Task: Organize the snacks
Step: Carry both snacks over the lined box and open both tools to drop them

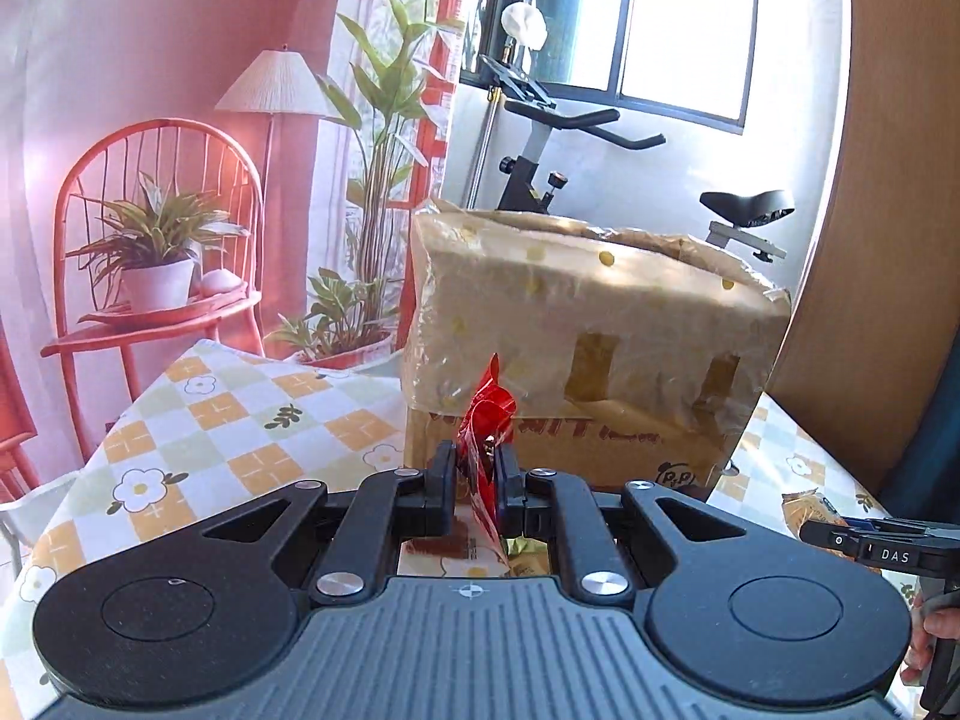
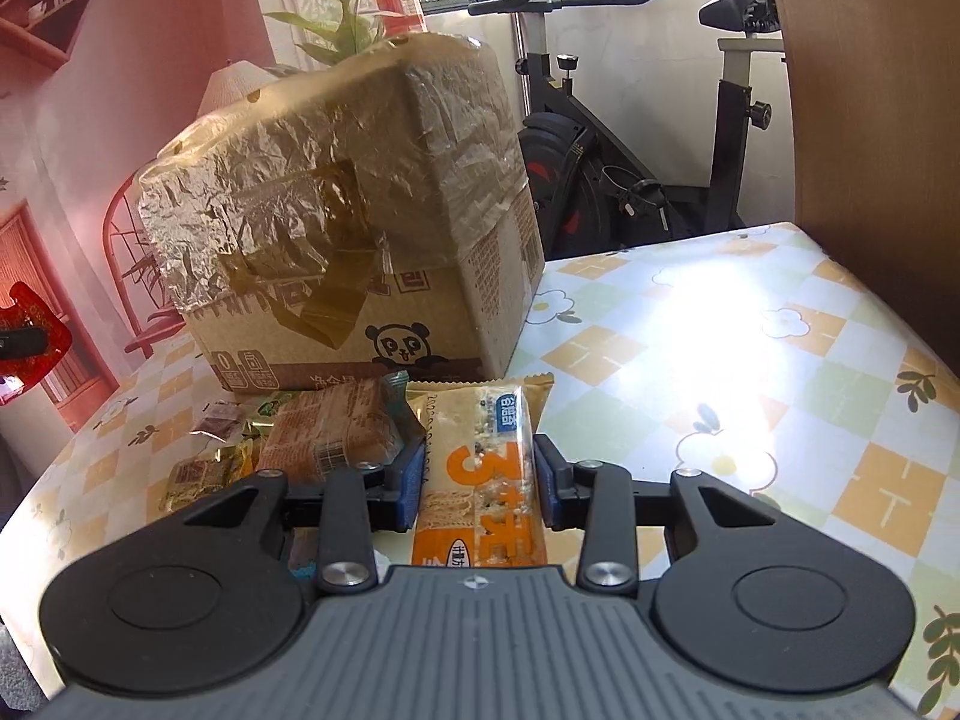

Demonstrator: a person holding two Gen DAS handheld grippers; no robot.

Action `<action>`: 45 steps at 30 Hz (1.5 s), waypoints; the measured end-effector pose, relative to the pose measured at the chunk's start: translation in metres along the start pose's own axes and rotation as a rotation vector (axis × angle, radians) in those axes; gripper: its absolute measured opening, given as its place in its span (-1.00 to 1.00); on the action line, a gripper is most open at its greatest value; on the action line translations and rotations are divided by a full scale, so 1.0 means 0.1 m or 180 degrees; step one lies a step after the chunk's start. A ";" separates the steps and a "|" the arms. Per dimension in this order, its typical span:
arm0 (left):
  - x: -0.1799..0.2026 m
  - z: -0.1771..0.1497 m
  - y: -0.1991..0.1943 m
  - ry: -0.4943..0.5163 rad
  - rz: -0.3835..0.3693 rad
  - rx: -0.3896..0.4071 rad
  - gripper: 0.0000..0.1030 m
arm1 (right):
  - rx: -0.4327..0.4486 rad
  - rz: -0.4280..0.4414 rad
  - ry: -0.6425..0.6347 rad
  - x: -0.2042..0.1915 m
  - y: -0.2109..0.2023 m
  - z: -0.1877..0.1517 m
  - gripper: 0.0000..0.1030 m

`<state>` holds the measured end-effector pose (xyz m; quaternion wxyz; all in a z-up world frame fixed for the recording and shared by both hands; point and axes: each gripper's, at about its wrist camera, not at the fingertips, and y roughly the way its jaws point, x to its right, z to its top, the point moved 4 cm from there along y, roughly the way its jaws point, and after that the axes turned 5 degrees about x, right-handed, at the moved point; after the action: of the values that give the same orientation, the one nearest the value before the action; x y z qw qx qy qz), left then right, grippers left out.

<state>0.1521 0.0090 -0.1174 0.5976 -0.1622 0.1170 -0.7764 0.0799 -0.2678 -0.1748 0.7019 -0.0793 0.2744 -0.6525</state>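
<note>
My left gripper (image 1: 477,468) is shut on a red snack wrapper (image 1: 489,414) and holds it up above the table, in front of the taped cardboard box (image 1: 594,324). My right gripper (image 2: 480,462) is closed around an orange-and-cream cracker packet (image 2: 480,468), low over the table; the jaws touch both its sides. The box (image 2: 360,210) stands just beyond it. A pile of loose snack packets (image 2: 300,438) lies left of the right gripper, in front of the box. The red wrapper also shows at the right wrist view's left edge (image 2: 27,324).
The table has a checked flower-print cloth (image 2: 750,360). An exercise bike (image 2: 630,150) stands behind the table. A wooden panel (image 2: 870,90) rises at the right. A printed pink backdrop (image 1: 150,120) hangs at the left.
</note>
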 end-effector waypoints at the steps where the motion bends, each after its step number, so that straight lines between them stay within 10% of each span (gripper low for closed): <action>1: 0.01 0.09 -0.05 0.0003 -0.0006 0.0089 -0.74 | 0.0081 0.0023 -0.0020 -0.04 -0.05 0.09 -0.25; 17: 0.36 1.13 0.27 0.0289 0.0110 0.0712 -0.74 | 0.0944 0.0230 -0.0247 -0.50 -0.01 1.64 -0.25; 34: 0.77 1.32 1.75 0.0189 -0.0380 0.0006 -0.70 | 0.0672 0.0214 -0.0306 -0.71 1.17 2.05 -0.24; 39: 0.81 1.14 1.76 0.0324 -0.0306 -0.0148 0.11 | 0.0677 0.0223 -0.0310 -0.61 1.13 2.04 0.25; 45: 0.60 1.15 1.47 0.0039 -0.0275 -0.0136 0.14 | 0.0731 0.0341 -0.0592 -0.63 0.74 2.00 0.29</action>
<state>0.3138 -0.0859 -0.0603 0.5592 -0.1751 0.1301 -0.7998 0.2427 -0.2470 -0.0243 0.7626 -0.0438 0.1357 -0.6310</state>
